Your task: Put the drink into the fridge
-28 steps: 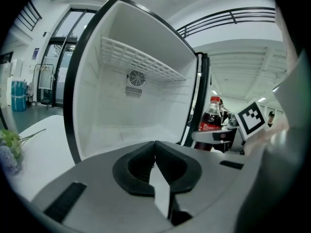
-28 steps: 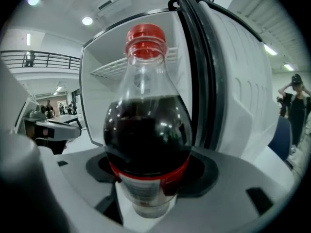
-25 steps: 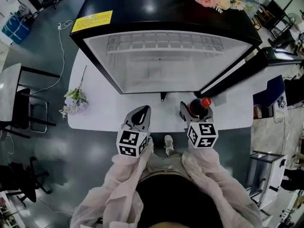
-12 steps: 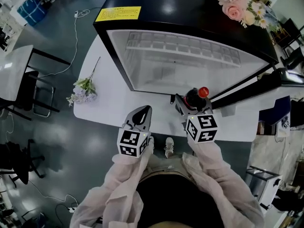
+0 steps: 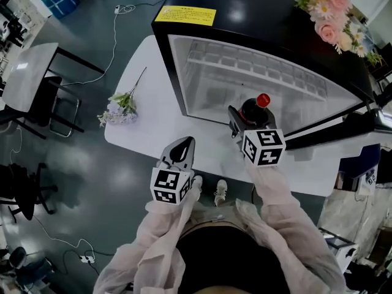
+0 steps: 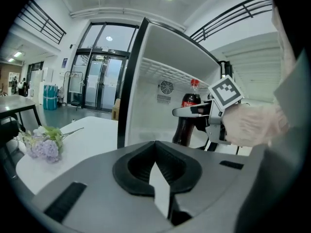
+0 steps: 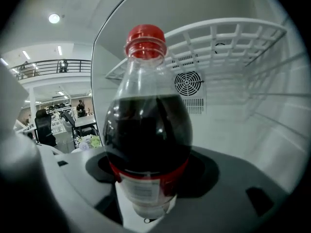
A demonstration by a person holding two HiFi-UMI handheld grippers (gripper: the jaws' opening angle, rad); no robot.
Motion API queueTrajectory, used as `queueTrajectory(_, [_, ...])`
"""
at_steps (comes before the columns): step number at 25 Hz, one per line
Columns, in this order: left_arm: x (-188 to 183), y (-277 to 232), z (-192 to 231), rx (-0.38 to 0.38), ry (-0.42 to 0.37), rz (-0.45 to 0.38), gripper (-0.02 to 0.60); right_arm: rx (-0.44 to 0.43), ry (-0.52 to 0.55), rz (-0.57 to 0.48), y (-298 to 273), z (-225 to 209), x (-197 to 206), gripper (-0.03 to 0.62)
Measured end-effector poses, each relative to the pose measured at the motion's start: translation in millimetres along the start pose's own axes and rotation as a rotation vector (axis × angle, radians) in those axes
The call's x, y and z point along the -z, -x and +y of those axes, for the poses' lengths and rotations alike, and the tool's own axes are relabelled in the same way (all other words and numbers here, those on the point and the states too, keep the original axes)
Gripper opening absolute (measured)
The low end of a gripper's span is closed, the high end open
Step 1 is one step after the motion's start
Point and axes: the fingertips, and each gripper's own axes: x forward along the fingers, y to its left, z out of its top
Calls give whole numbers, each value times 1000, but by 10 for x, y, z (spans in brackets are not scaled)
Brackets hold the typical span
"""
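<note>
A cola bottle (image 5: pixel 252 111) with a red cap and dark drink stands upright between the jaws of my right gripper (image 5: pixel 248 120), which is shut on its lower body. It hangs at the front lip of the open black fridge (image 5: pixel 257 17), before the white inside. In the right gripper view the bottle (image 7: pixel 148 130) fills the middle, with the wire shelf (image 7: pixel 218 40) and a round fan grille (image 7: pixel 187 83) behind it. My left gripper (image 5: pixel 179 149) is shut and empty over the table's near edge. From the left gripper view the bottle (image 6: pixel 187 114) shows at the fridge mouth.
The fridge sits on a white table (image 5: pixel 150 124). A sprig of pale flowers (image 5: pixel 120 109) lies at the table's left. A pink bouquet (image 5: pixel 331 8) rests on the fridge top. The fridge door (image 5: pixel 346 127) stands swung out to the right. A grey desk and chair (image 5: pixel 37 78) stand far left.
My right gripper has carried the bottle forward and a little up, from above the table to the fridge opening. The left gripper shifted slightly and stayed shut.
</note>
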Motion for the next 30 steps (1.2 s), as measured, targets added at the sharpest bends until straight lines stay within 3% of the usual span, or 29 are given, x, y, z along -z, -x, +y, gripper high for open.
queueTrajectory(12, [119, 285, 302, -128, 55, -2, 12, -52, 93, -11, -673, 9, -280, 308])
queueTrajectory(30, [138, 493, 500, -232, 103, -32, 12, -163, 156, -54, -1517, 167, -599, 308])
